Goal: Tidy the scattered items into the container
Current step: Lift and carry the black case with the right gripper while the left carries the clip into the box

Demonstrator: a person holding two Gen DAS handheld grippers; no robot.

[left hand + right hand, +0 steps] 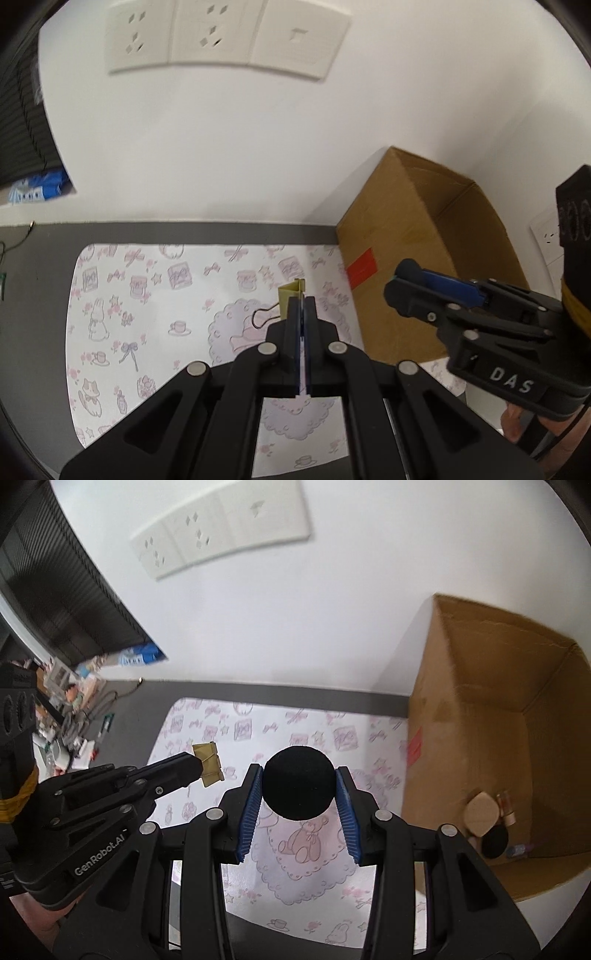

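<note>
Right fingers (299, 794) round black sponge (298, 783); left fingers (302, 306) gripping upright clip (291, 299).

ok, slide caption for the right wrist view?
Right gripper holds a black foam ball beside the open cardboard box; left gripper grips a gold binder clip.
</note>
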